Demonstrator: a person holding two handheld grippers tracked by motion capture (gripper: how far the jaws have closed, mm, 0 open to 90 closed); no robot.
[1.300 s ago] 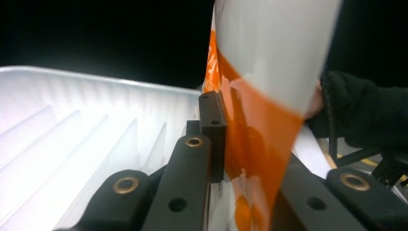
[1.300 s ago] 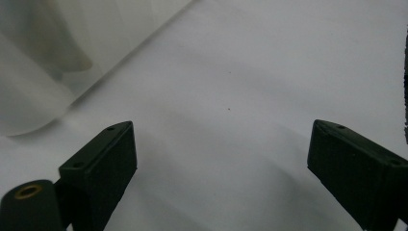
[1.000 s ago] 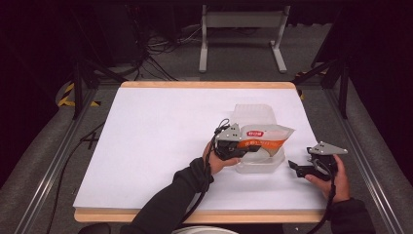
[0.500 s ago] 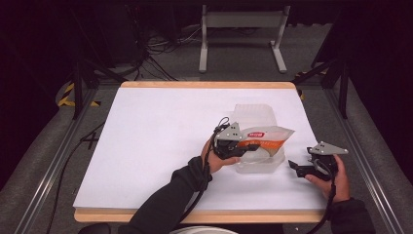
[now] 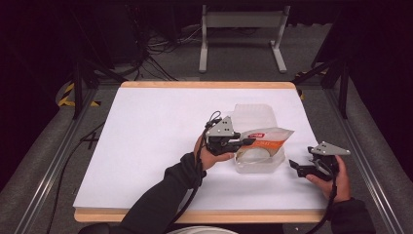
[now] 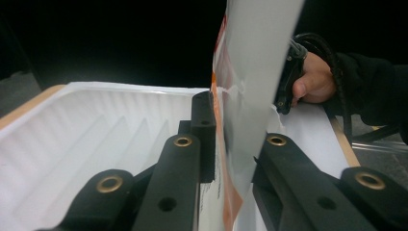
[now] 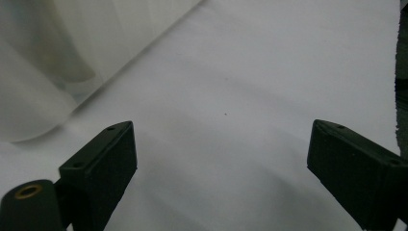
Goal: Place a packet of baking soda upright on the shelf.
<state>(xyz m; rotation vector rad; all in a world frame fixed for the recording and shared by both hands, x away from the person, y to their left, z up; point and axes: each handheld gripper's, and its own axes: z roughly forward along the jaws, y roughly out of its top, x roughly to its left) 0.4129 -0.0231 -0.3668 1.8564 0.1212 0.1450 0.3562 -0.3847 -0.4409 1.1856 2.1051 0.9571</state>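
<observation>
An orange and white snack bag [image 5: 267, 137] hangs over a clear plastic clamshell container [image 5: 257, 160] on the white table. My left gripper [image 5: 247, 142] is shut on the bag's left edge; in the left gripper view the bag [image 6: 250, 91] stands pinched between the two black jaws, above the ribbed container [image 6: 86, 130]. My right gripper [image 5: 294, 165] rests on the table just right of the container, jaws wide open and nothing between them. In the right gripper view the container's clear wall [image 7: 53, 57] lies at the upper left.
The container's open lid [image 5: 254, 116] lies flat behind it. The white table cover [image 5: 151, 131] spreads to the left, with a wooden edge [image 5: 204, 216] at the front. A metal stand [image 5: 241, 34] and cables sit on the floor beyond the table.
The left gripper and the bag have shifted slightly leftward over the container. The right gripper has stayed put.
</observation>
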